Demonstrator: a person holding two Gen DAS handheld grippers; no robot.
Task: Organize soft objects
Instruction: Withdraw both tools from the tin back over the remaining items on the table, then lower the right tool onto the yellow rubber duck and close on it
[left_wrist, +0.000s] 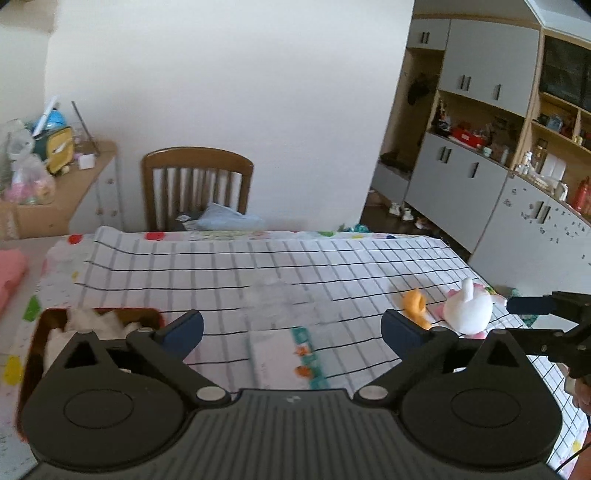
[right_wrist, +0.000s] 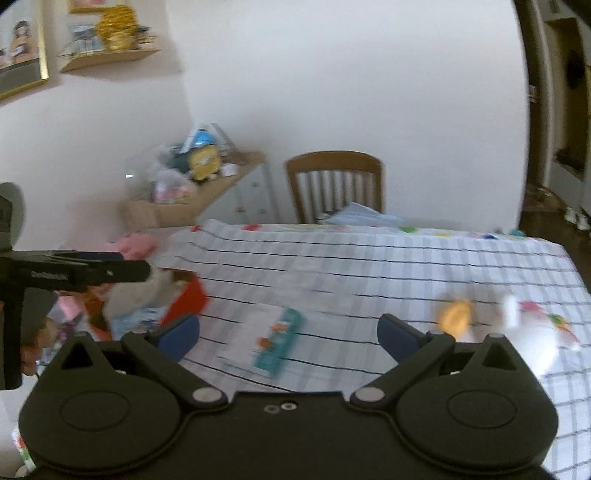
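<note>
A white plush rabbit (left_wrist: 467, 308) lies on the checked tablecloth at the right, with an orange soft toy (left_wrist: 415, 304) just left of it. Both show blurred in the right wrist view, the rabbit (right_wrist: 532, 332) and the orange toy (right_wrist: 456, 315). A red box (left_wrist: 33, 339) at the left holds a white soft toy (left_wrist: 94, 321); it also shows in the right wrist view (right_wrist: 194, 295). My left gripper (left_wrist: 291, 328) is open and empty above the table. My right gripper (right_wrist: 288, 332) is open and empty; it shows in the left wrist view (left_wrist: 528, 304) beside the rabbit.
A flat packet (left_wrist: 284, 354) lies on the cloth in the middle, also in the right wrist view (right_wrist: 269, 343). A wooden chair (left_wrist: 197, 184) stands at the far edge. A side cabinet (left_wrist: 74, 184) with bags is at the left, grey cupboards (left_wrist: 461, 173) at the right.
</note>
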